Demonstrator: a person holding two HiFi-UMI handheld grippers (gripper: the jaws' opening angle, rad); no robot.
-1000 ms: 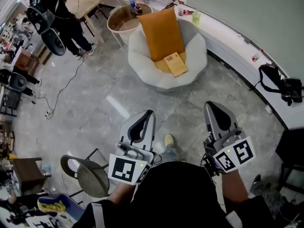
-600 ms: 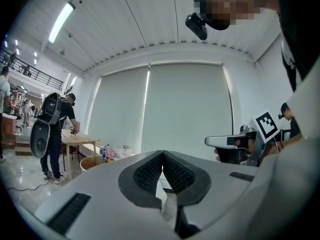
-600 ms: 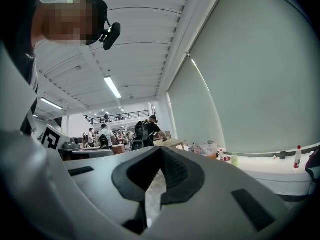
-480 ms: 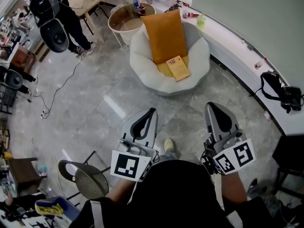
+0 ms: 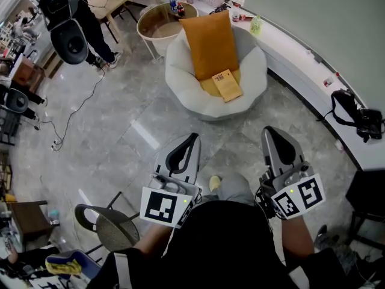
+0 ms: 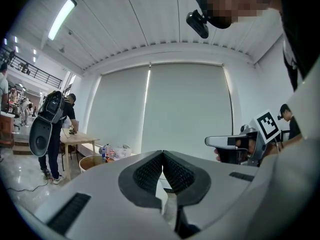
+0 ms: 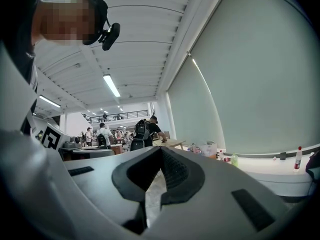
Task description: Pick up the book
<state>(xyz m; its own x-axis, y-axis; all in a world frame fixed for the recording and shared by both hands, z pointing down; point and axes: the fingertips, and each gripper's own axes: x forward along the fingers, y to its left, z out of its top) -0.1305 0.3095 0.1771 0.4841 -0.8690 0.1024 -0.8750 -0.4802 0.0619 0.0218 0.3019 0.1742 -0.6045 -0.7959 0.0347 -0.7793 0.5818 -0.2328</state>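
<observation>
Book — far off (print illegible)

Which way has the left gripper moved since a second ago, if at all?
Yes: the left gripper has edged forward, toward the white armchair holding the book, still short of it.

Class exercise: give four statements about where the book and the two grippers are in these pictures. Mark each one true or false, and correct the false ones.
1. The thin tan paper-covered book lies in the round white padded chair, in front of the upright orange fabric cushion. True.
2. The left gripper is shut on the book. False: its jaws are together and empty, and the book lies well ahead of it.
3. The right gripper has its jaws wide apart. False: they are together with nothing between them.
4. A black bag lies on the curved white counter. True.
</observation>
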